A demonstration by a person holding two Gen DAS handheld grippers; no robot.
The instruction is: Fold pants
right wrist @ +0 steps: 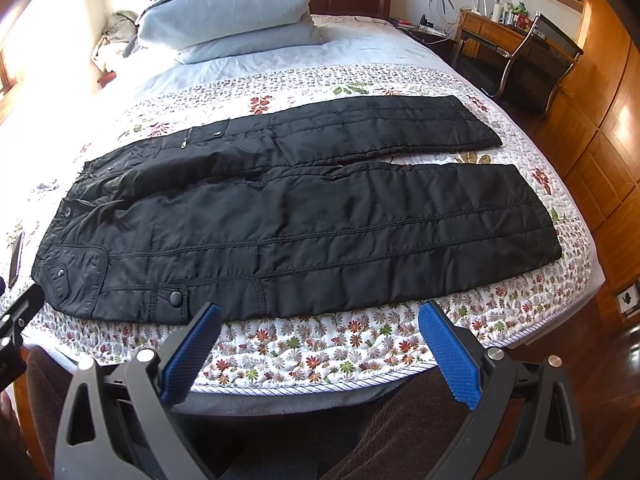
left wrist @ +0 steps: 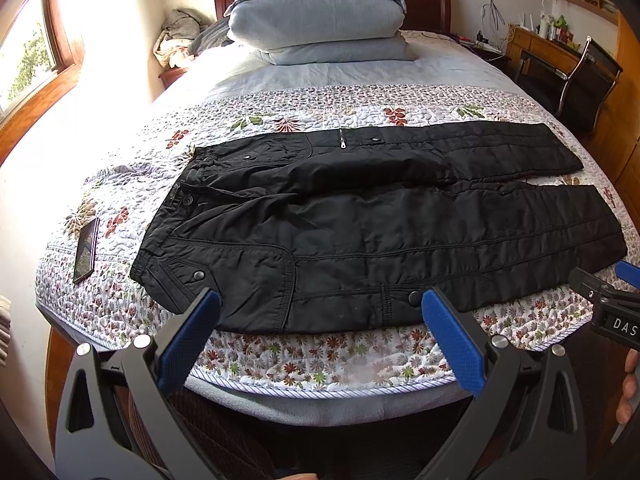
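Observation:
Black padded pants (left wrist: 360, 224) lie flat on the floral quilt of the bed (left wrist: 320, 360), waist to the left, both legs running right. They also show in the right wrist view (right wrist: 304, 216). My left gripper (left wrist: 320, 308) is open and empty, just in front of the pants' near edge by the waist and pocket. My right gripper (right wrist: 320, 320) is open and empty, in front of the near leg's edge. The right gripper's body shows at the right edge of the left wrist view (left wrist: 612, 308).
A dark phone (left wrist: 86, 252) lies on the quilt left of the waist. Stacked blue pillows (left wrist: 320, 16) sit at the headboard. A desk and chair (left wrist: 576, 76) stand right of the bed. A wooden wardrobe (right wrist: 600, 128) lines the right wall.

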